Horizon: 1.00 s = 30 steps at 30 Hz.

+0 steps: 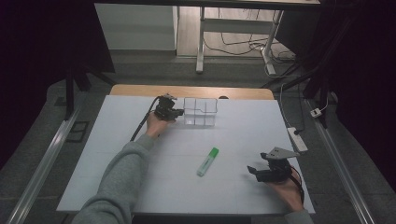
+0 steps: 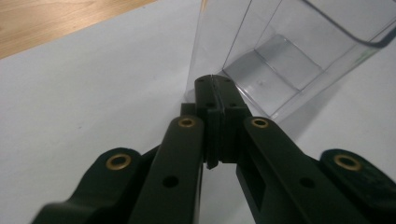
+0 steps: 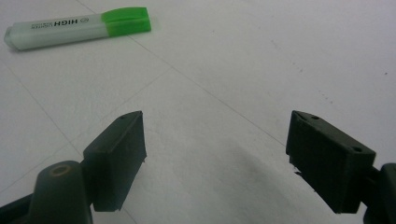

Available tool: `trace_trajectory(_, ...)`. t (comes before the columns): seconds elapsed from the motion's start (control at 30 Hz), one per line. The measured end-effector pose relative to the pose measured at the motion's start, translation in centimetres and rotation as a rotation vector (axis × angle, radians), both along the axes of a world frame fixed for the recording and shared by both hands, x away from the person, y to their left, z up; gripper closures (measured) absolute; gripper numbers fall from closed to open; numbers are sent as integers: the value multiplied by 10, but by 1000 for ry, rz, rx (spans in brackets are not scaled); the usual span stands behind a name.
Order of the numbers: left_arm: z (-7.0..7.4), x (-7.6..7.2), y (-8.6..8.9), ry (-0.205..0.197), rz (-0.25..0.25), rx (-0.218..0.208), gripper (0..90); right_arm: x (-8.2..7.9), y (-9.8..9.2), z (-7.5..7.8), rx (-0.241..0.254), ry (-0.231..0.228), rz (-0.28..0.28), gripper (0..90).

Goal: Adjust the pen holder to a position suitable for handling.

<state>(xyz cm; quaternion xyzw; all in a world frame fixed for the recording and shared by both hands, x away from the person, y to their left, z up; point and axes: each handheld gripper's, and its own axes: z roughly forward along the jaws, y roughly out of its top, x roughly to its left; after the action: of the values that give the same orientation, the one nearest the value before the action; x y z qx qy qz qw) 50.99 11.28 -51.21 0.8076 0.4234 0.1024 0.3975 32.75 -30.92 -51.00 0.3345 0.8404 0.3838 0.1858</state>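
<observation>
A clear plastic organizer box [image 1: 201,112] with compartments stands at the far middle of the white table [image 1: 140,186]. My left gripper [image 1: 176,112] is at its left side. In the left gripper view the jaws are closed together at the box's near wall [image 2: 261,42], which seems pinched between the tips of my left gripper [image 2: 213,80]. A green-capped highlighter [image 1: 207,162] lies flat in the middle of the table. My right gripper [image 1: 252,171] is held at the near right, open and with nothing in it. In the right gripper view the highlighter [image 3: 77,27] lies ahead of it, to the left.
The table's wooden far edge [image 1: 196,91] runs just behind the box. A power strip [image 1: 297,138] lies off the right edge. A grey sleeve [image 1: 119,182] reaches across the near left. Desk legs and cables stand on the floor beyond.
</observation>
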Motion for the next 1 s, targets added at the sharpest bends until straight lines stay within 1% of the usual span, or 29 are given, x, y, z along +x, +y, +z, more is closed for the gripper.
trace_trajectory(0.23,1,1,-11,-2,-14,-9,888,0,0,0,0,2,0,200)
trace_trajectory(0.37,2,2,-10,-5,-13,-18,888,0,0,0,1,3,0,200)
trace_trajectory(0.53,7,0,-5,-15,-10,-1,888,0,-1,0,3,1,-1,200)
trace_trajectory(0.57,9,-4,1,-25,-13,33,888,0,-1,1,4,-1,-3,201)
trace_trajectory(0.63,11,-11,8,-32,-12,47,889,0,-2,1,11,-4,-4,202)
trace_trajectory(0.67,13,-15,13,-37,-9,48,888,1,-2,1,16,-8,-6,203)
trace_trajectory(0.7,13,-15,13,-37,-9,48,888,1,-2,1,16,-9,-10,203)
trace_trajectory(0.73,16,-24,22,-47,-6,48,888,2,-2,1,23,-4,-3,203)
trace_trajectory(0.83,21,-39,35,-66,-4,49,888,3,-3,2,27,-6,-4,204)
trace_trajectory(0.9,24,-49,42,-70,-7,45,887,3,-3,1,26,-3,-5,203)
trace_trajectory(0.93,25,-54,45,-67,-14,42,880,4,-3,1,26,-2,-5,203)
trace_trajectory(1.0,27,-65,51,-71,-24,42,811,4,-4,1,32,0,-5,203)
